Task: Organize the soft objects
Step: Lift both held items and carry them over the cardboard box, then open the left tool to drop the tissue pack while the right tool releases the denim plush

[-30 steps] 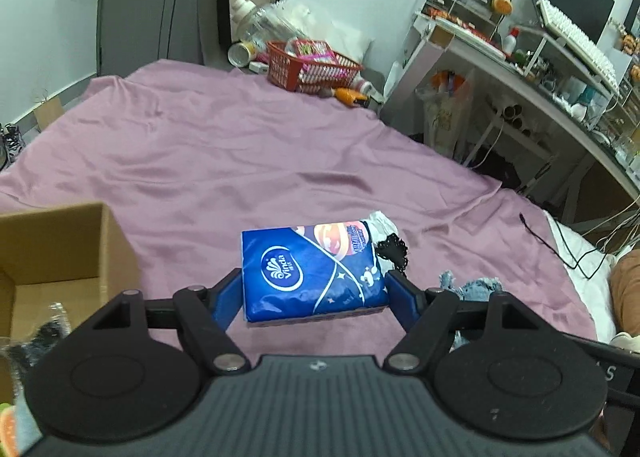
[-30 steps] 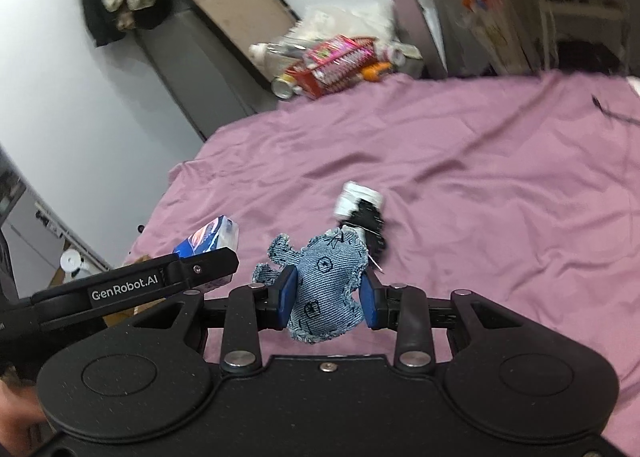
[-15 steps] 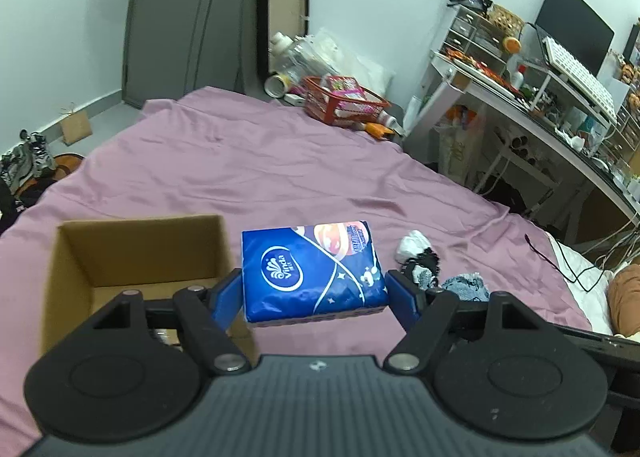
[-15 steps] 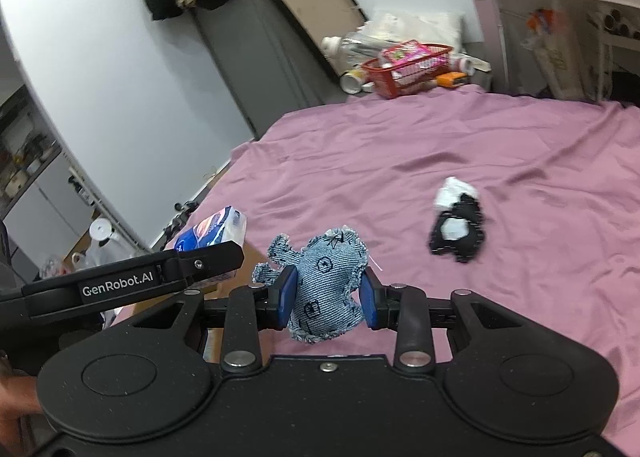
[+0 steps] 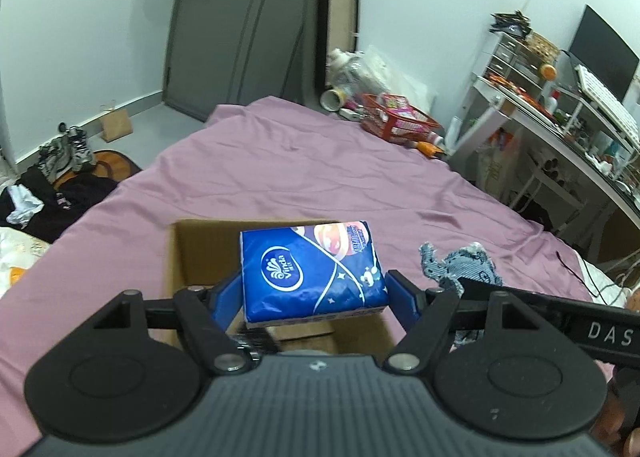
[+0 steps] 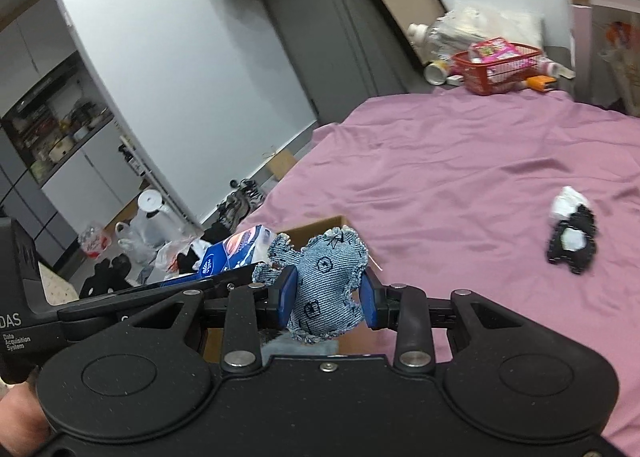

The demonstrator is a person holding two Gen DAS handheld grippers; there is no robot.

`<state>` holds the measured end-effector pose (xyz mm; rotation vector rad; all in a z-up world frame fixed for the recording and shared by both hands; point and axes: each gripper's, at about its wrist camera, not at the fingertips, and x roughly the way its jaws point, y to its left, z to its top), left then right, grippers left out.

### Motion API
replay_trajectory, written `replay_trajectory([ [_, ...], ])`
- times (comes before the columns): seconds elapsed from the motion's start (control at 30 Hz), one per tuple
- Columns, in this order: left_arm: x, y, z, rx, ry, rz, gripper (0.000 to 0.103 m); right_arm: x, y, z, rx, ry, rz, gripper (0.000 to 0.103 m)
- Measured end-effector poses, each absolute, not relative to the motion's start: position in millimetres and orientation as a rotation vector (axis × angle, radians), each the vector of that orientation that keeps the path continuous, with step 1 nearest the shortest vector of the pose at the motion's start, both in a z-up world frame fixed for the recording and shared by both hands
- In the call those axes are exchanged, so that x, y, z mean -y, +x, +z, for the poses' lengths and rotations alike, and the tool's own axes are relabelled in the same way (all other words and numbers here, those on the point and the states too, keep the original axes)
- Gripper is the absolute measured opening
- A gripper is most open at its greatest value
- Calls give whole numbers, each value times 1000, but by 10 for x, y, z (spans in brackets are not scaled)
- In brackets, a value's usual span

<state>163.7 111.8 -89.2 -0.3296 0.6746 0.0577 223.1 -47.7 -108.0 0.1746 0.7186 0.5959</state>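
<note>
My left gripper (image 5: 314, 297) is shut on a blue tissue pack (image 5: 310, 271) and holds it above the open cardboard box (image 5: 200, 253) on the purple bedsheet. My right gripper (image 6: 328, 295) is shut on a frayed denim soft toy (image 6: 326, 283), close beside the left one and over the box's right edge (image 6: 316, 227). In the left wrist view the denim toy (image 5: 464, 263) shows just right of the box. The tissue pack (image 6: 236, 251) shows at the left in the right wrist view. A black-and-white soft toy (image 6: 572, 235) lies on the sheet to the right.
A red basket (image 5: 398, 123) and bottles stand at the bed's far end. A cluttered desk (image 5: 560, 117) runs along the right side. Clothes and shoes (image 5: 60, 155) lie on the floor left of the bed. The purple sheet (image 6: 460, 161) is wrinkled.
Both grippers have swung left with their loads. The box has come from the left edge to directly under the tissue pack, and the black-and-white toy has slid off to the right.
</note>
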Motion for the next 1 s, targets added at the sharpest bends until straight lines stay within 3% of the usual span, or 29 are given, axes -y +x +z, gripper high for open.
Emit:
replay_trajectory([
  [0.37,-1637,1652,-1062,-671,-391,120,74,154,2320,-1197,-751,128,614,33],
  [0.73,-1688,1732,-1116,-670,-405,121,74,27,2424,-1262,-771,115,625,33],
  [0.83,-1667,1757,-1103,-666,-380,130,75,25,2440,-1247,-774,111,627,38],
  [0.9,-1652,1765,-1089,-670,-378,136,75,61,2442,-1241,-779,125,617,55],
  [1.0,-1628,1762,-1076,-673,-374,142,77,139,2434,-1243,-778,143,599,64],
])
